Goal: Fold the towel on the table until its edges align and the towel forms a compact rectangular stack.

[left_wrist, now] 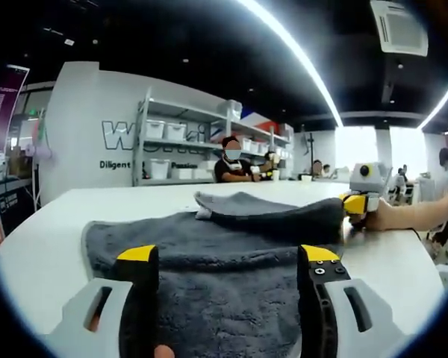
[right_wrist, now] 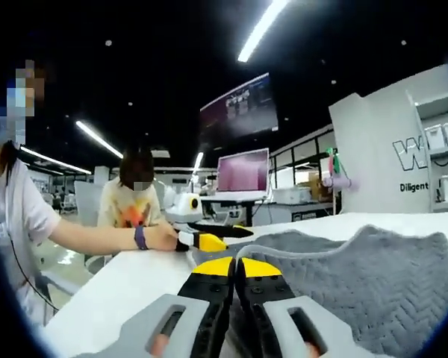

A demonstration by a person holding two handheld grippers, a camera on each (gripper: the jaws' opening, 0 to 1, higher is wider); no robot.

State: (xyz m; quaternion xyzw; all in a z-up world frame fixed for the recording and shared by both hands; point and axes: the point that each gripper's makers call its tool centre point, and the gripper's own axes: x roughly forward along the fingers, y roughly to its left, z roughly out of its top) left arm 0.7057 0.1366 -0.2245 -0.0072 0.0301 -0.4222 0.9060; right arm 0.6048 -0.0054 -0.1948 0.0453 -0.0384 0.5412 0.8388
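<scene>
Left gripper (left_wrist: pixel 229 261) fingers wide over grey towel (left_wrist: pixel 209 246); right gripper (right_wrist: pixel 232 270) pinching towel | white table (left_wrist: pixel 45 246); shelving (left_wrist: pixel 179 142)

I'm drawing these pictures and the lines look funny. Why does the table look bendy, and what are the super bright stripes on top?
Left gripper view: the fisheye lens bows the white table into a curve, and the ceiling light strip glares white; the grey towel stays sharp. Right gripper view: the light strip is bright too, and the room behind is dimmer and softer.

The white wall (left_wrist: pixel 97 112) reads "Diligent" under large partial letters.
</scene>
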